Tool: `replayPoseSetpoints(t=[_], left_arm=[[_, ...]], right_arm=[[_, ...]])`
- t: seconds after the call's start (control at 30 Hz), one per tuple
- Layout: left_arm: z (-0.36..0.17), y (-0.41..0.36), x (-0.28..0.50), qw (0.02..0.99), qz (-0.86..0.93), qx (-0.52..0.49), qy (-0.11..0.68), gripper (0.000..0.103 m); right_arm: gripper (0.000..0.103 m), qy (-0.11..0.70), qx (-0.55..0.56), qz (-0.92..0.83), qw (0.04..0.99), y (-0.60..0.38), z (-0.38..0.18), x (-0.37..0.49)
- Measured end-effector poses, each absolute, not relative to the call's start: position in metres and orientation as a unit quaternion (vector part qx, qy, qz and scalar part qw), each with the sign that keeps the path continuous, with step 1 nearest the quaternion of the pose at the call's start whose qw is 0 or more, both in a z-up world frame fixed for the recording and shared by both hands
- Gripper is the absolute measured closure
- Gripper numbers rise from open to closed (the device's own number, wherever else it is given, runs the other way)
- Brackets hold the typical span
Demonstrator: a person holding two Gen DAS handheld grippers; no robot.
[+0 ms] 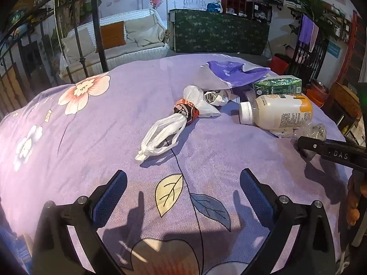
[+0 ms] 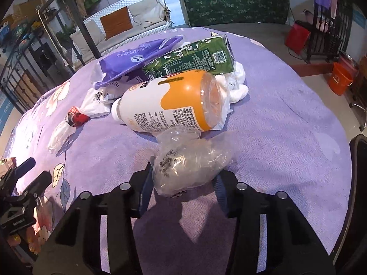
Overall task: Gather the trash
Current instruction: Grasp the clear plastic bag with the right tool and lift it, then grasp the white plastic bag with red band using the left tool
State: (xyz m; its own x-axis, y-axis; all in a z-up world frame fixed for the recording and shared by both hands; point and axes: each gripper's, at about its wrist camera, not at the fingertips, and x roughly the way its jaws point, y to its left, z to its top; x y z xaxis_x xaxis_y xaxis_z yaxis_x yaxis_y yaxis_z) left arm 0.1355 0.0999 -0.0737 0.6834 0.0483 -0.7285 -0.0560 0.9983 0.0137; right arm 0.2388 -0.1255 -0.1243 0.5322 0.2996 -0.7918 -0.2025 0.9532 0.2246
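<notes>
Now our right gripper [image 2: 183, 183] pinches the crumpled clear wrapper [image 2: 190, 162]: light, soft, slippery, so we grip its bunched middle. Our left gripper's [image 1: 183, 197] fingers [image 1: 110, 199] stand spread, empty.

The pads of the right gripper [image 2: 183, 190] are covered by the clear crumpled plastic [image 2: 183, 167], so contact is perhaps there but cannot be confirmed. The neck of the bottle [image 2: 169, 105] is hidden behind white wrappers. In the left wrist view, the right gripper is cut by the frame edge.
</notes>
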Motion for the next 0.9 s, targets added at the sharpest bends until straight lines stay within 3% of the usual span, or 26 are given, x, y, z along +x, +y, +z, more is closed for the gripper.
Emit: replayPoseSetpoints(t=[0.47, 0.83, 0.9], left_arm=[[-0.074, 0.108, 0.205, 0.903, 0.026, 0.005, 0.429, 0.007], [-0.091, 0.097, 0.249, 0.877, 0.031, 0.044, 0.478, 0.031], [-0.092, 0.094, 0.253, 0.876, 0.029, 0.048, 0.479, 0.040]], right_arm=[[0.061, 0.442, 0.068, 0.155, 0.881, -0.141, -0.104, 0.206], [0.061, 0.448, 0.084, 0.157, 0.876, -0.150, -0.105, 0.193], [0.061, 0.448, 0.085, 0.157, 0.876, -0.150, -0.106, 0.191]])
